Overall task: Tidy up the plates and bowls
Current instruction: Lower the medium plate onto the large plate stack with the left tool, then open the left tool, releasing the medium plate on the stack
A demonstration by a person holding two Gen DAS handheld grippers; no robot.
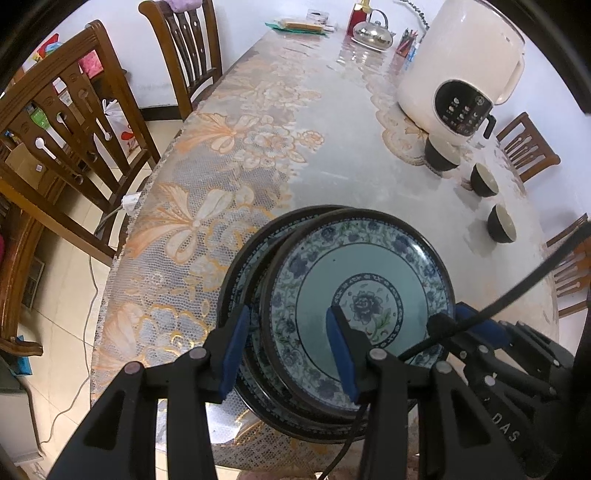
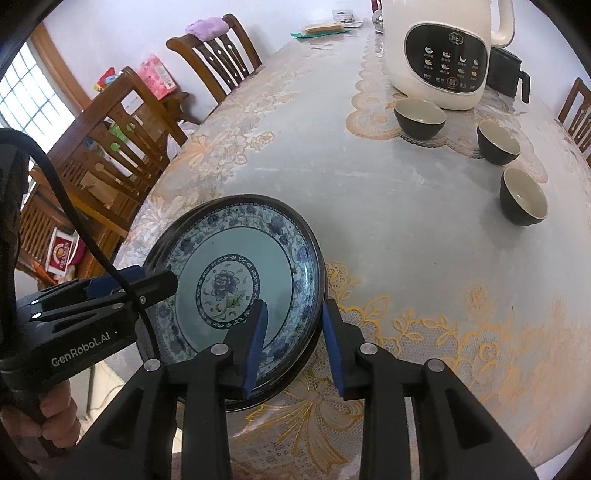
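Observation:
A stack of blue floral plates [image 1: 369, 269] [image 2: 258, 243] lies near the table's front edge, the top plate shifted a little off the one beneath. My left gripper [image 1: 288, 332] straddles the stack's left rim, one pad outside it and the other over the top plate, with patterned rim showing between pad and edge. My right gripper [image 2: 295, 314] straddles the right rim the same way, and its pads stand off the rim. Three dark bowls [image 1: 484, 180] [image 2: 498, 142] with cream insides sit upright and apart at the far right.
A tall white kitchen appliance [image 1: 461, 74] [image 2: 443, 48] stands behind the bowls on a lace mat. Wooden chairs [image 1: 74, 122] [image 2: 110, 140] line the table's left side. A metal kettle [image 1: 373, 31] and small items sit at the far end. A hand [image 2: 55, 417] holds the left gripper's handle.

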